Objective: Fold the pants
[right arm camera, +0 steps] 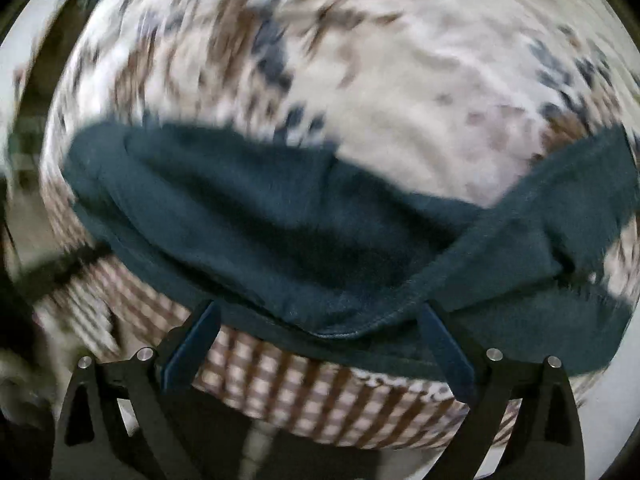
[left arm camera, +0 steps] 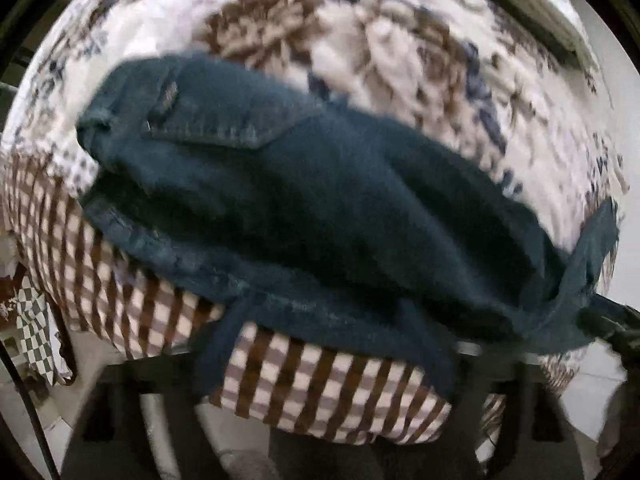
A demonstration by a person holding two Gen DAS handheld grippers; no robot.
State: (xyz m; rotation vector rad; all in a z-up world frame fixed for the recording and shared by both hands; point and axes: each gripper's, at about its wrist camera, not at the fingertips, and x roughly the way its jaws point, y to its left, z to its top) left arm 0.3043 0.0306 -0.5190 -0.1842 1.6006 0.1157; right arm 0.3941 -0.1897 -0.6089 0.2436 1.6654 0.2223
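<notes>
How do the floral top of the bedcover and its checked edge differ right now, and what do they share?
The floral top shows brown and blue blooms on white; the checked edge shows brown and white squares. The top lies flat behind the pants; the edge drops over the near side. The pants lie on the top and overhang the edge.

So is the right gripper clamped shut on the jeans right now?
No, the right gripper is wide open, its fingers spread apart under the edge of the jeans.

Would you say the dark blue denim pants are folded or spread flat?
Folded: the dark blue denim pants lie doubled in layers on the floral bedsheet.
</notes>
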